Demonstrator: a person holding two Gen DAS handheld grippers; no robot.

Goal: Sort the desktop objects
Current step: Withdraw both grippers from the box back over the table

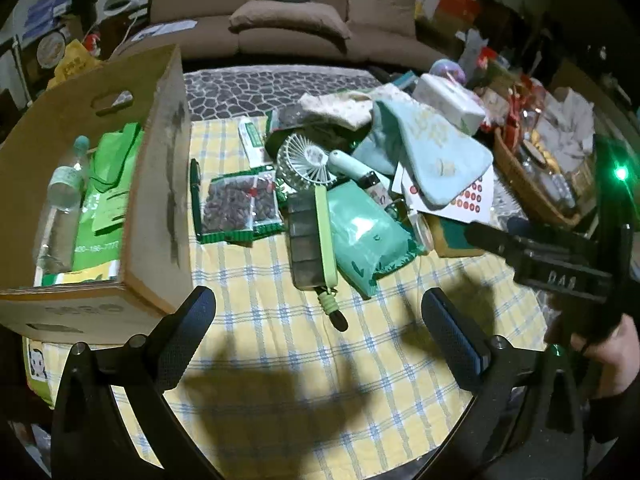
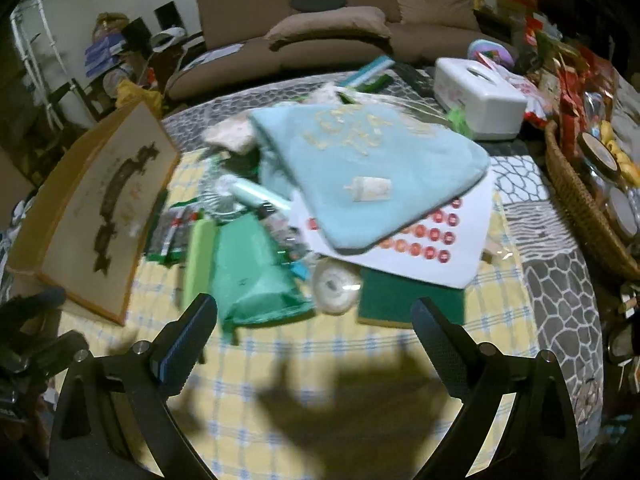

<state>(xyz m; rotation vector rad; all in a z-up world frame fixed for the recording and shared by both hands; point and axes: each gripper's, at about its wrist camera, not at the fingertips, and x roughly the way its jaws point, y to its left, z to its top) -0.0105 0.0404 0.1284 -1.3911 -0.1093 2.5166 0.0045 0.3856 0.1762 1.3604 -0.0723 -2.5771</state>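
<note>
Clutter pile (image 1: 340, 184) beyond empty tool (image 1: 320, 320)

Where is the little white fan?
In the left wrist view the little fan lies in the middle of the pile on the checked cloth, right of the bean packet and just behind the dark pill case.

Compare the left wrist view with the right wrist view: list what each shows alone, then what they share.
Only the left wrist view looks inside the cardboard box, at a water bottle and green bags. Only the right wrist view shows the whole white tissue box. Both show the blue cloth, green pouch, sticker sheet, wicker basket, and an open claw over the checked tablecloth.
</note>
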